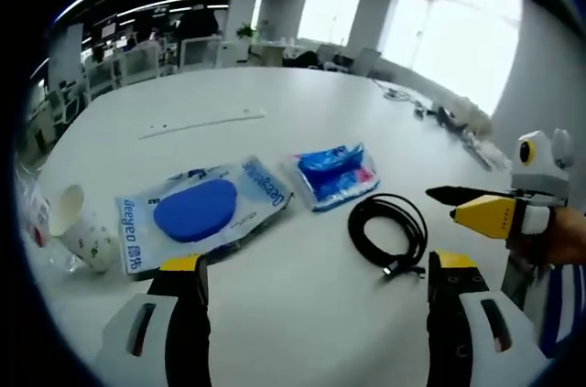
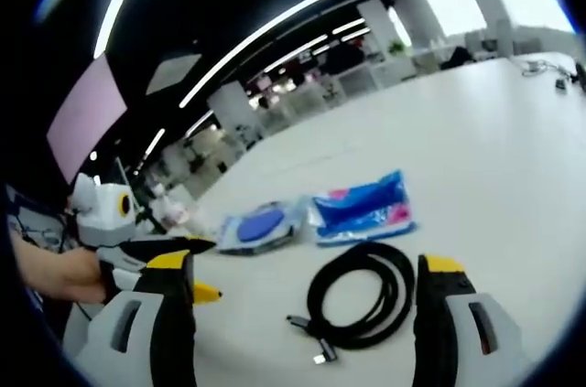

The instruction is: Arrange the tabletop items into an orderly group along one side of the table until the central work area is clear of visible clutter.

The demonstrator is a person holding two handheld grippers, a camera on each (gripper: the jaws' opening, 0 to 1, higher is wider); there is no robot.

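Black cable (image 1: 388, 233) coiled between both wide-parted grippers (image 1: 316, 282) (image 2: 302, 282); paper cup (image 1: 81, 230) label too small to read.

Both views look low across the table (image 1: 275, 94), sharing the coiled cable (image 1: 388, 233).

A black cable (image 1: 388, 233) lies coiled in a loose loop on the white tabletop (image 1: 302, 131), its plug ends at the near side. Just beyond it lies a flat blue packet (image 1: 333, 174) with pink marks. Beside that lies a clear pouch (image 1: 203, 210) holding a blue oval pad. A tipped paper cup (image 1: 81, 227) rests at the tabletop's edge.
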